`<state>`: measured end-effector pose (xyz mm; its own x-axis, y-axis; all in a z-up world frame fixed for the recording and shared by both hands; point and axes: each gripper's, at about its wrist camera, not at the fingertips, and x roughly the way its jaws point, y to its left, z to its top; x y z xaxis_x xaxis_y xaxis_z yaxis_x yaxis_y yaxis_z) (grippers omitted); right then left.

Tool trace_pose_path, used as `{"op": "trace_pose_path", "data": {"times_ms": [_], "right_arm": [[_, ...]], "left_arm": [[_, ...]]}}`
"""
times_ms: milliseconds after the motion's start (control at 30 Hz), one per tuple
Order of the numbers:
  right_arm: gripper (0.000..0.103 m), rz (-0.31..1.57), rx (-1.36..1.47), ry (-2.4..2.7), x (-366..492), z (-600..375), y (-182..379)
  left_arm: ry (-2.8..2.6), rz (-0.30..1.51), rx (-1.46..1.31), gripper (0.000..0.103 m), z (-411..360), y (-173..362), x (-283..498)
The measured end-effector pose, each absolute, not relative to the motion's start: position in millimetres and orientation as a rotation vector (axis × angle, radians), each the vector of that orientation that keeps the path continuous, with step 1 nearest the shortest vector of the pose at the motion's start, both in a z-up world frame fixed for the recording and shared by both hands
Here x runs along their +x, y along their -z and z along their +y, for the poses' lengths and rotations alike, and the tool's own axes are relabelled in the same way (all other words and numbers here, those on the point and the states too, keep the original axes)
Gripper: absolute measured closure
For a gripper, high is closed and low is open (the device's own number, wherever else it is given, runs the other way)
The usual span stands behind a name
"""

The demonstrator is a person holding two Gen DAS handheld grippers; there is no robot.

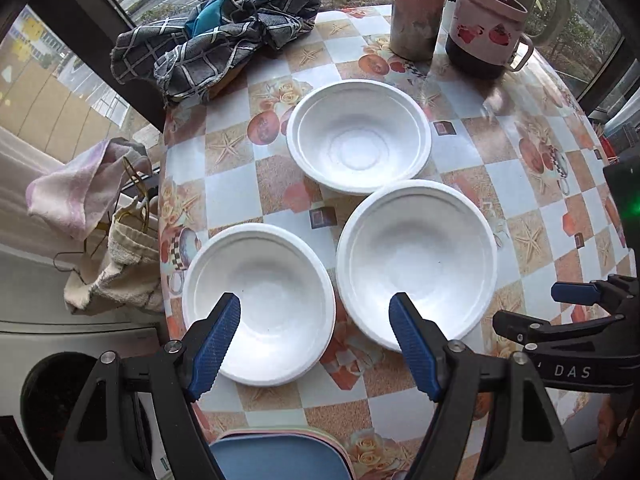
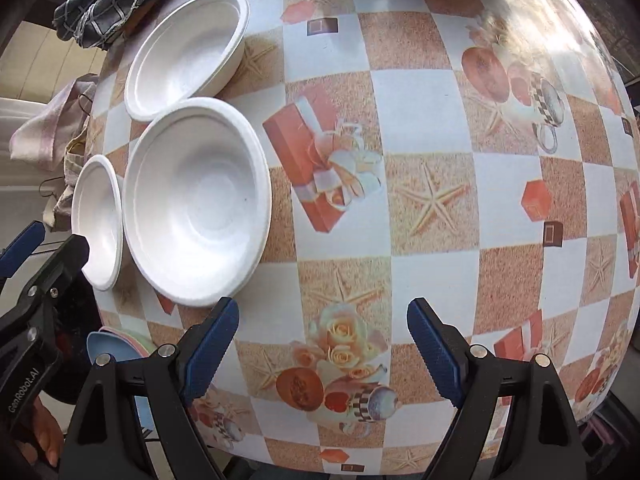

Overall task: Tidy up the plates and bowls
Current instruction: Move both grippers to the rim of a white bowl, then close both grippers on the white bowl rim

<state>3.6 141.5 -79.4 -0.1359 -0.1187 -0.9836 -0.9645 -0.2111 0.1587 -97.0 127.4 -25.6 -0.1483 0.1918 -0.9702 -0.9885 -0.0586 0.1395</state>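
Observation:
Three white bowls stand on the patterned table. In the left wrist view one sits far (image 1: 360, 136), one near right (image 1: 416, 264) and one near left (image 1: 260, 308). My left gripper (image 1: 316, 300) hovers open above the two near bowls and holds nothing. A stack of blue and pink plates (image 1: 276, 456) lies at the table's near edge below it. My right gripper (image 2: 324, 306) is open over bare tablecloth, to the right of the bowls (image 2: 196, 200), with nothing between its fingers. It also shows at the right edge of the left wrist view.
A dark checked cloth (image 1: 212, 40) lies at the far left corner. A metal bottle (image 1: 416, 8) and a pink lidded mug (image 1: 484, 28) stand at the back. Towels (image 1: 80, 192) hang beyond the table's left edge. The tablecloth (image 2: 440, 200) stretches right of the bowls.

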Motion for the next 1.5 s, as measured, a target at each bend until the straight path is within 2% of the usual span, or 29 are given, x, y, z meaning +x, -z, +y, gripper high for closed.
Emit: {"op": "trace_pose_path", "data": {"times_ms": [200,567,600,633,667,700,733,767,833,900,1100,1500], "right_arm": [[0.016,1.256,-1.409,-1.426,20,188,92],[0.016,1.286,-1.396,-1.486,24,216,111],[0.018,1.284,-1.394,-1.496,25,217,110],[0.027,1.289,-1.391,-1.508,17,221,113],[0.033,1.3,-1.393,-1.517,13,221,116],[0.043,1.314,-1.396,-1.522,13,221,116],[0.055,1.335,-1.398,-1.529,6,214,121],[0.062,1.363,-1.397,-1.535,6,213,122],[0.074,1.422,-1.372,-1.548,6,207,126],[0.084,1.429,-1.374,-1.556,9,199,133],[0.084,1.42,-1.381,-1.538,32,179,138],[0.084,1.373,-1.447,-1.423,128,93,126]], "left_arm": [[-1.377,1.278,-0.987,0.023,165,62,-87],[-1.301,1.372,-1.063,0.024,188,96,-80],[-1.303,1.372,-1.069,0.024,188,96,-80],[-1.298,1.376,-1.069,0.027,188,97,-79],[-1.287,1.385,-1.064,0.033,188,98,-76],[-1.274,1.4,-1.057,0.038,187,99,-73],[-1.26,1.414,-1.053,0.049,186,101,-70],[-1.24,1.42,-1.063,0.059,186,103,-68],[-1.197,1.408,-1.118,0.071,184,108,-65],[-1.194,1.395,-1.137,0.071,181,110,-62],[-1.167,1.405,-1.124,0.071,162,113,-44],[-1.026,1.397,-1.088,0.071,66,126,44]]}}
